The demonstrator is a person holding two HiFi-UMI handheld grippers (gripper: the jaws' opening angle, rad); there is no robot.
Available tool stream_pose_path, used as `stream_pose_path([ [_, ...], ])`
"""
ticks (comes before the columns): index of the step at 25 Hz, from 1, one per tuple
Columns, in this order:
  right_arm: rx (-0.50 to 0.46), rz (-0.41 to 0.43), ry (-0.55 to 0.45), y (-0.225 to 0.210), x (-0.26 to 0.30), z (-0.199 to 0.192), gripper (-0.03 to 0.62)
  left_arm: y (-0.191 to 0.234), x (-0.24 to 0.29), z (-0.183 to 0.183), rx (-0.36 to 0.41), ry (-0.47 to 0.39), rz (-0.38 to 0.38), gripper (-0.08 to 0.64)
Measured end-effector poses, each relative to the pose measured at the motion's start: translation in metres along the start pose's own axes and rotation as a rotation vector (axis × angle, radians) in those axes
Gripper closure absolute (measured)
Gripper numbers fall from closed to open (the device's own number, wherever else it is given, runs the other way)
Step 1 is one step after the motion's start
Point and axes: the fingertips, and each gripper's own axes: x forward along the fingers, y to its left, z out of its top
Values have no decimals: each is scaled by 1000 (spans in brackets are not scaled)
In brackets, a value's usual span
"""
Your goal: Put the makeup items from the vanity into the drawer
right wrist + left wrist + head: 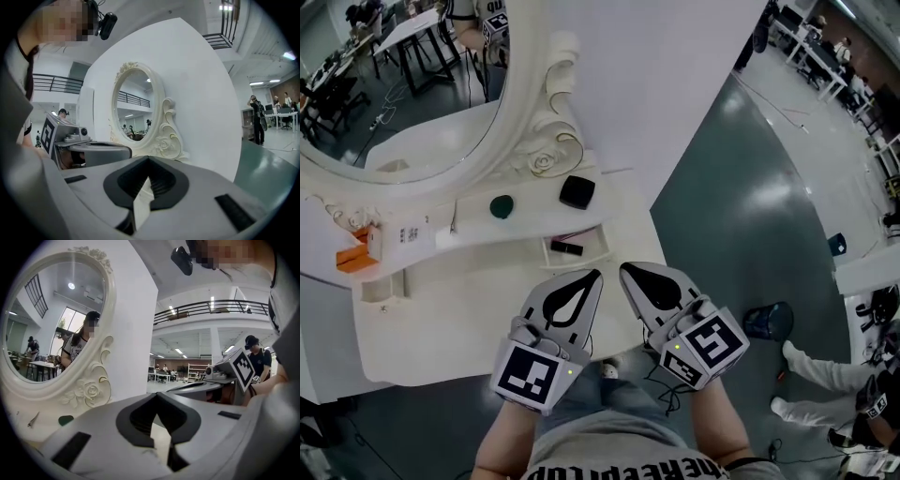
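On the white vanity [469, 309], a dark green round item [502, 206] and a black square compact [577, 191] lie on the raised shelf below the oval mirror [394, 84]. A small drawer [592, 247] stands open under the shelf, with a dark and red stick [565, 247] inside. My left gripper [596, 274] and right gripper [624, 269] hover side by side just in front of the drawer, both shut and empty. In the left gripper view the green item [65, 419] shows past the left gripper [157, 394]. The right gripper [149, 158] faces the mirror [133, 110].
An orange box [356, 258] and a white plug block [412, 232] sit at the vanity's left. A white wall panel [675, 84] rises behind the shelf. On the grey floor to the right are a dark bin [767, 321] and another person's legs [811, 370].
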Motion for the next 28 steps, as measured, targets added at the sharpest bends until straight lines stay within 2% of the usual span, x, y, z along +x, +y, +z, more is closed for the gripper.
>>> stream_pose_path([
  [17,-18,-30,-132,10,-75,24,581,-65,-2,16,67,-21,-56,546],
  [28,-44,-26,-160,18,-100,30,581,-88,-8,23,78,-37,-65,546],
])
